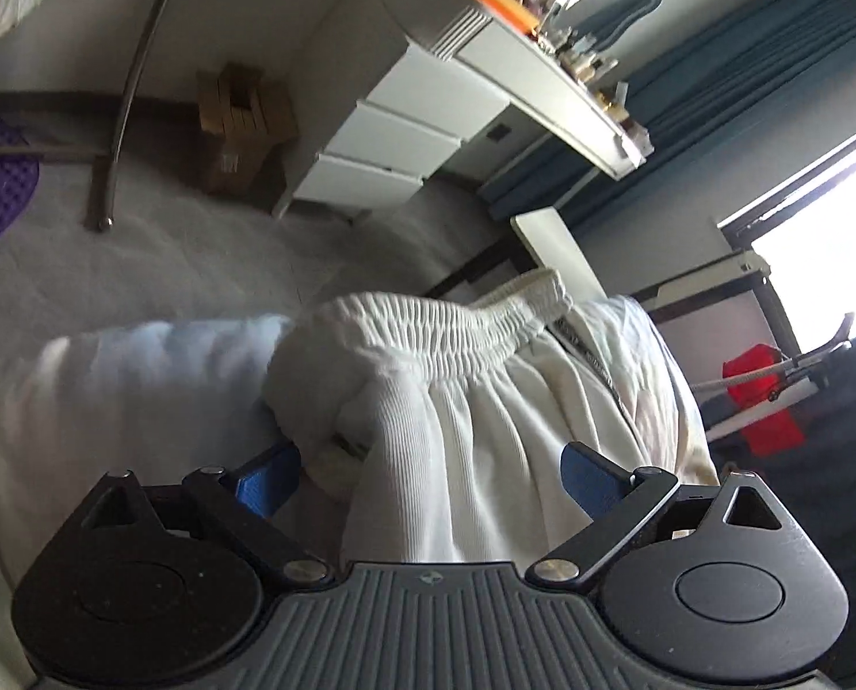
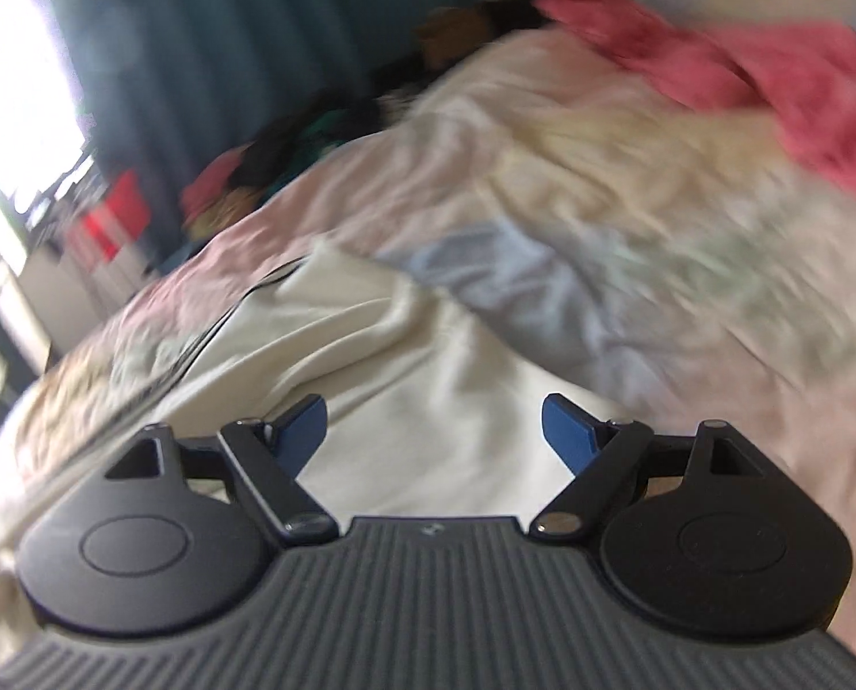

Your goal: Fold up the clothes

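In the left wrist view a white ribbed garment with a gathered elastic waistband lies bunched on the pale bed cover. It fills the space between the blue pads of my left gripper, whose jaws stand wide; I see no pad pressing the cloth. The right wrist view is blurred by motion. In it my right gripper stands open just over a cream garment with a dark cord, spread on the pastel bed cover. Nothing sits between its pads.
A pink garment lies at the bed's far right and a pile of dark and coloured clothes at its far edge. Beyond the bed are a white drawer unit, a cardboard box, a red bin and blue curtains.
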